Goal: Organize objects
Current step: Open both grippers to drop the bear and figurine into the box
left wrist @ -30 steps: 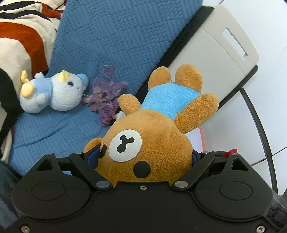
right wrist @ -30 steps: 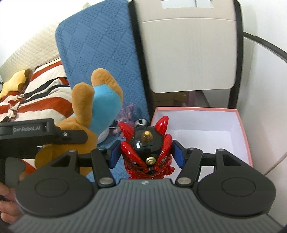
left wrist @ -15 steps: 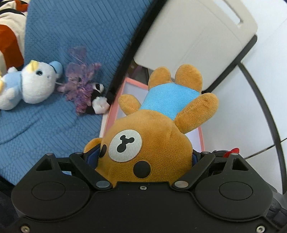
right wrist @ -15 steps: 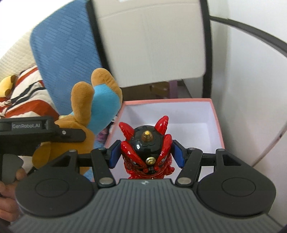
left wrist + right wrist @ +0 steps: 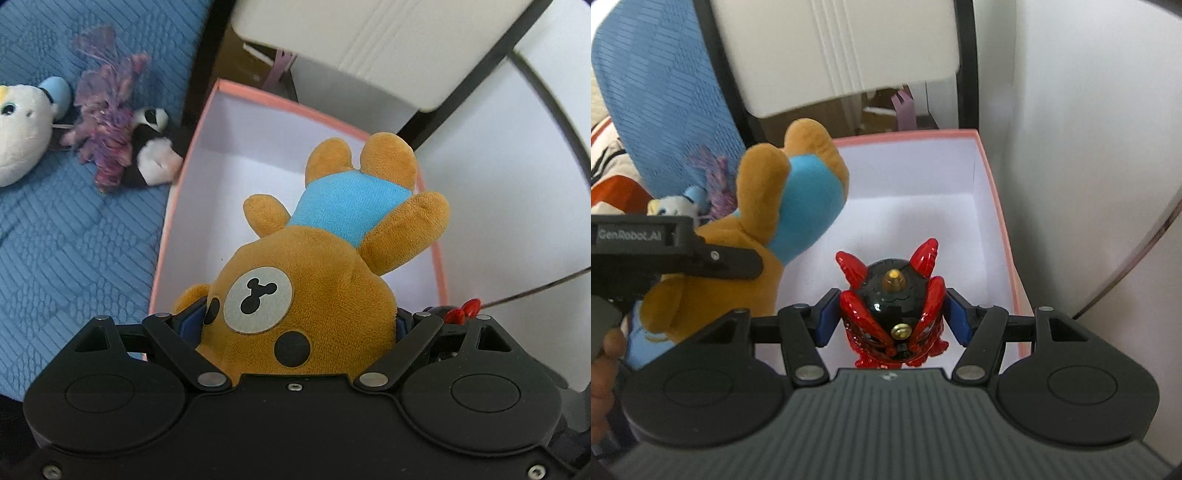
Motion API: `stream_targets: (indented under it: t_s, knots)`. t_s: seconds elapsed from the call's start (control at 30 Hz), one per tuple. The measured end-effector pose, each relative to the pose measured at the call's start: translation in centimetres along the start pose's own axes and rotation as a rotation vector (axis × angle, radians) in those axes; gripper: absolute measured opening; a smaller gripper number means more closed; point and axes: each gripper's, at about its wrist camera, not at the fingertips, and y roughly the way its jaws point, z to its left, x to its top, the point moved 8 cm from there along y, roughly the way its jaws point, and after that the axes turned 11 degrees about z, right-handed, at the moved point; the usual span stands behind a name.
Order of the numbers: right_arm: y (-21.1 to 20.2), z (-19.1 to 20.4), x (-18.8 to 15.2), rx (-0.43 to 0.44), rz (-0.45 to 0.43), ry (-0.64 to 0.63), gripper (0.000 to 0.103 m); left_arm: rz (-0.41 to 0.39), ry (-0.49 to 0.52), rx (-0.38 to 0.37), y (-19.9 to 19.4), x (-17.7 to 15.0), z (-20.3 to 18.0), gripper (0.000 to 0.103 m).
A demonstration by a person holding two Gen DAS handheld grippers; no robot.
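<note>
While squeezed tight on the brown teddy bear point(image 5: 306, 295), left gripper point(image 5: 299, 325) hangs over the pink box point(image 5: 192, 155), bear's head pinched between the blue pads, feet pointing away. Right gripper point(image 5: 892, 321) clamped on the shiny red and black toy point(image 5: 892, 306), also above the pink box, bear just beside it. Left of the box, on the blue blanket point(image 5: 66, 240): a purple fluffy toy point(image 5: 107, 147), a small black and white toy point(image 5: 151, 147), a white and blue plush point(image 5: 22, 125).
</note>
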Motion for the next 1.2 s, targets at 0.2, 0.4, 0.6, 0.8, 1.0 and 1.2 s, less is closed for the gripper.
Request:
stream_targets:
  t_s: [0.2,0.4,0.6,0.8,1.0,1.2]
  knots:
    - [2.1,-0.9,-0.8,-0.006,0.038,0.001,0.063,0.037,0.006,0.007,2.1,0.1,-0.1,0.090]
    - [2.8,-1.1,-1.0,0.023,0.060,0.016,0.063,0.026,0.039,0.049,2.1,0.4,-0.2,0.099]
    - [0.8,-0.8,-0.6,0.047,0.036,0.049,0.070,-0.011,0.063,0.033,-0.3,-0.1,-0.8,0.102]
    - [-3.4,1.1,-0.2,0.041,-0.031,0.026,0.070,-0.072,0.100,0.039,-4.5,-1.1,-1.6,0.103]
    - [-8.1,3.5,-0.2,0.061,-0.109,0.023,0.073,-0.165,0.122,0.034,-10.6,-2.8,-1.4,0.103]
    - [-12.1,6.0,-1.3,0.076,-0.169,0.021,0.073,-0.237,0.106,0.016,-16.4,-5.4,-0.2,0.103]
